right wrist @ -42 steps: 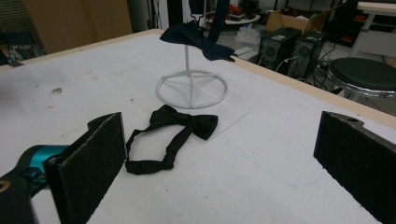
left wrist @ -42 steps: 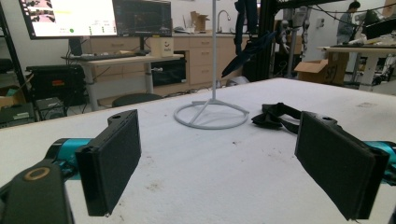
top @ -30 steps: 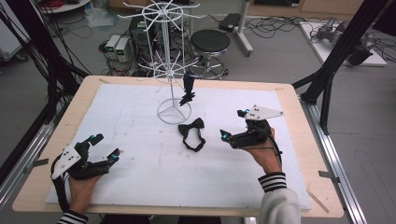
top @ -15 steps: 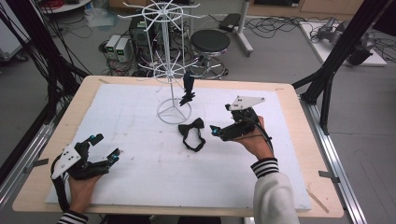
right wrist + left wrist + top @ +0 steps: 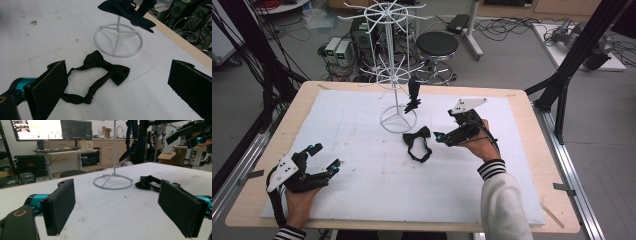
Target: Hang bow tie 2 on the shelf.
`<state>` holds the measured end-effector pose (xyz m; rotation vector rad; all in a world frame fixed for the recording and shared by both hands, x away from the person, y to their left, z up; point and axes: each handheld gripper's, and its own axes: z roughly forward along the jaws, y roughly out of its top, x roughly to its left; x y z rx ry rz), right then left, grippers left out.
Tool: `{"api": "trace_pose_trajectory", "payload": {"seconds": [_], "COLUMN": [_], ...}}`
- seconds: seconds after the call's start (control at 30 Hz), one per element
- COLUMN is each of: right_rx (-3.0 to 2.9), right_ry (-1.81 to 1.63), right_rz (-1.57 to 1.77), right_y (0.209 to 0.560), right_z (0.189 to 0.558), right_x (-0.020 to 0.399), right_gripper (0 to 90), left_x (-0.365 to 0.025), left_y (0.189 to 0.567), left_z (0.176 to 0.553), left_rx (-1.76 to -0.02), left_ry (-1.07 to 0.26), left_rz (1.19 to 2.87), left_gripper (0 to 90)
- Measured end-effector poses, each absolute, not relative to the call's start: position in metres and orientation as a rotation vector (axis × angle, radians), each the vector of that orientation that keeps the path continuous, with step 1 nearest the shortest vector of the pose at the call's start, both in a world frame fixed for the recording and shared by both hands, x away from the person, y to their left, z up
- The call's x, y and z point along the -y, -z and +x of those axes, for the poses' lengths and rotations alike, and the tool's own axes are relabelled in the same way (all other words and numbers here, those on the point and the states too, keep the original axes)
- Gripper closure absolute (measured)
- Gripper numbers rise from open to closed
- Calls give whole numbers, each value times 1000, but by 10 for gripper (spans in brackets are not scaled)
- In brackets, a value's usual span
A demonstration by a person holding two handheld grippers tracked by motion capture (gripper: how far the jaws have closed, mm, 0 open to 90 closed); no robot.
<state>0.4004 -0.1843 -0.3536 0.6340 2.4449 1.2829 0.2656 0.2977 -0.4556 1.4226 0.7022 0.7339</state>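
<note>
One bow tie (image 5: 107, 67) before right tool (image 5: 125, 92)

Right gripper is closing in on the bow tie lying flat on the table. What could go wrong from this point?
1. The black fabric bow tie lies flat on the white foam board, so the open right gripper may pinch only the thin strap loop and lift it dangling.
2. The white wire display stand sits close beside it; a sweep could knock its ring base.
3. A second dark bow tie hanging on the stand could be brushed off.
</note>
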Motion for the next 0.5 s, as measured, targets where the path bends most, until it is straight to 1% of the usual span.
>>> {"api": "trace_pose_trajectory", "payload": {"seconds": [0.23,0.5], "right_rx": [-2513,-2548], "right_ry": [-1225,-1242], "right_rz": [565,462], "right_y": [353,354], "right_z": [411,426], "right_x": [181,178], "right_gripper": [19,20], "left_x": [-298,-298], "left_y": [456,456], "left_z": [266,266], "left_rx": [-702,-702], "left_ry": [-735,-735], "left_rz": [1426,1426], "left_gripper": [149,149]}}
